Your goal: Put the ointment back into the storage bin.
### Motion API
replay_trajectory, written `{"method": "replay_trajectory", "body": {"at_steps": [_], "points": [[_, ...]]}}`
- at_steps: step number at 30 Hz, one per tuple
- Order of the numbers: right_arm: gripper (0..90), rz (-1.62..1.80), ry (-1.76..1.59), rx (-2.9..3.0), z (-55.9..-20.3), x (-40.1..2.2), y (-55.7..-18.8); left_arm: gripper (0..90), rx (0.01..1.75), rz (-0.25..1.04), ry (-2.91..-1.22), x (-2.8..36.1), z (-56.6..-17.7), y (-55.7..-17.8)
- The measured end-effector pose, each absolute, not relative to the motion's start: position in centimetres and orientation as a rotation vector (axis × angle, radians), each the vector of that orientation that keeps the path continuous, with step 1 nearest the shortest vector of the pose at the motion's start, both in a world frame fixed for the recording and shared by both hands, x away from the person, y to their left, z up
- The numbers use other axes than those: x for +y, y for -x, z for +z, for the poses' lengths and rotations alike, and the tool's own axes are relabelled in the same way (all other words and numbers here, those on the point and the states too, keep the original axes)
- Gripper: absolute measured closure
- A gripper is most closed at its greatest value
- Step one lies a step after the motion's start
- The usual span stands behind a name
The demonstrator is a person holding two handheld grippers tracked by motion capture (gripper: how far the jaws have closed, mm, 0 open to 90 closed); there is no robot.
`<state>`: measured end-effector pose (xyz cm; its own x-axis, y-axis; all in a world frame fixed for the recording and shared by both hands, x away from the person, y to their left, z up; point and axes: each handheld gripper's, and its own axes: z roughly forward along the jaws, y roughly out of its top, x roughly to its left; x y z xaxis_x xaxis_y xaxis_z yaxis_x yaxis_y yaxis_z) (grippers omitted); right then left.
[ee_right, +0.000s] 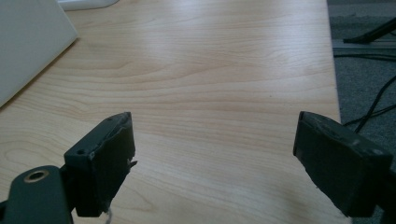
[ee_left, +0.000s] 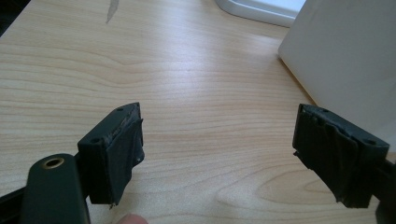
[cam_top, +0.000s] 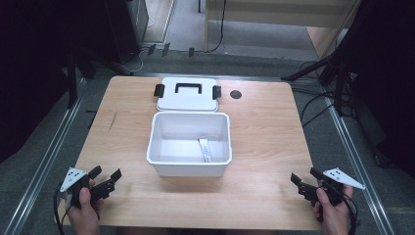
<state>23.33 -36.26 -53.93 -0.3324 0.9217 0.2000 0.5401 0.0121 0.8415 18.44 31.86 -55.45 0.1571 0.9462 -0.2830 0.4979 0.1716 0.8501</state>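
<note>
Left tongs point(cam_top: 105, 177) and right tongs point(cam_top: 304, 177) both wide, near front table point(cam_top: 264, 127) edge, white bin point(cam_top: 189, 166) between (well apart).

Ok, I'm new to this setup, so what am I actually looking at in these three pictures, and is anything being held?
No robot arm here: a person holds a two-jaw tool in each hand. The high view looks down on the wooden table. The left gripper sits at the near left corner, the right gripper at the near right. The other two pictures come from cameras riding on those grippers, looking along their black jaws. In the middle stands an open white box with a small white packet inside. Its lid, with a black handle, lies flat behind it. Both grippers are open and hold nothing.
</note>
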Motion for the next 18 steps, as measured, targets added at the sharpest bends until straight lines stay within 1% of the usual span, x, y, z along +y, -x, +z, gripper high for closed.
{"method": "replay_trajectory", "body": {"at_steps": [8, 11, 15, 18], "points": [[13.3, 1.306, -1.556, 1.813, -54.6, -37.6, -22.4, 16.9, 1.484, 0.585, -1.459, 31.9, -55.4, -18.4], [13.3, 1.322, -1.554, 1.807, -54.7, -37.7, -22.2, 16.9, 1.488, 0.591, -1.463, 31.9, -55.4, -18.3], [13.3, 1.250, -1.491, 1.873, -54.7, -37.2, -22.0, 16.9, 1.490, 0.608, -1.474, 31.7, -55.4, -18.3], [13.3, 1.284, -1.488, 1.865, -54.7, -37.5, -21.8, 16.9, 1.494, 0.612, -1.472, 31.7, -55.4, -18.3]]}}
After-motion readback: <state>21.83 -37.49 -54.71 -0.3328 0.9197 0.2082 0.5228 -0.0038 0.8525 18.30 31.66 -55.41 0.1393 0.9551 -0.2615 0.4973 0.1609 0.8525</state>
